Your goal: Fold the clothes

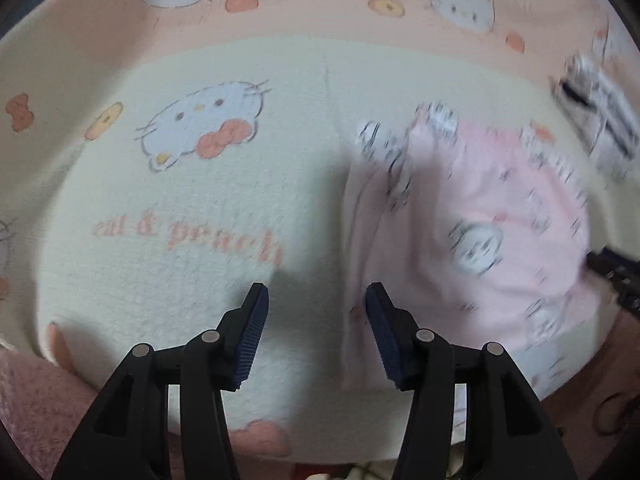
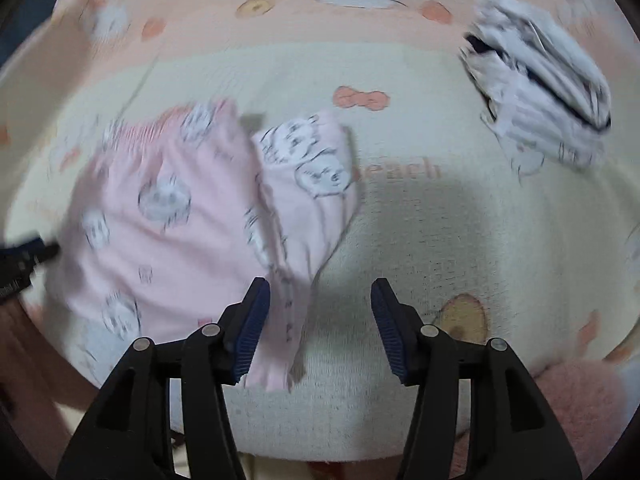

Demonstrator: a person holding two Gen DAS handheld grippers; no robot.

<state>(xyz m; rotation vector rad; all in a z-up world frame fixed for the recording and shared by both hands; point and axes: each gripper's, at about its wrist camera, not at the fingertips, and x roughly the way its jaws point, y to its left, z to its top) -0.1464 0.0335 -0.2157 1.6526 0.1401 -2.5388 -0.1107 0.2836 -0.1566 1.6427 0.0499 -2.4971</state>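
A pink garment (image 1: 480,240) printed with white cat faces lies spread on the blanket, to the right in the left wrist view. My left gripper (image 1: 316,304) hangs open above its left edge, nothing pressed between the pads. In the right wrist view the same pink garment (image 2: 172,220) lies at left, one part doubled over toward the middle. My right gripper (image 2: 320,300) is open too; a narrow strip of the pink cloth runs under its left finger (image 2: 252,320). Each view shows a bit of the other gripper at its edge. Both views are blurred.
A cream and peach cat-print blanket (image 1: 200,184) (image 2: 440,240) covers the surface. A folded black-and-white striped piece (image 2: 536,92) (image 1: 600,120) lies at the far right. Fluffy pink fabric (image 1: 32,400) (image 2: 580,400) sits at the near edge.
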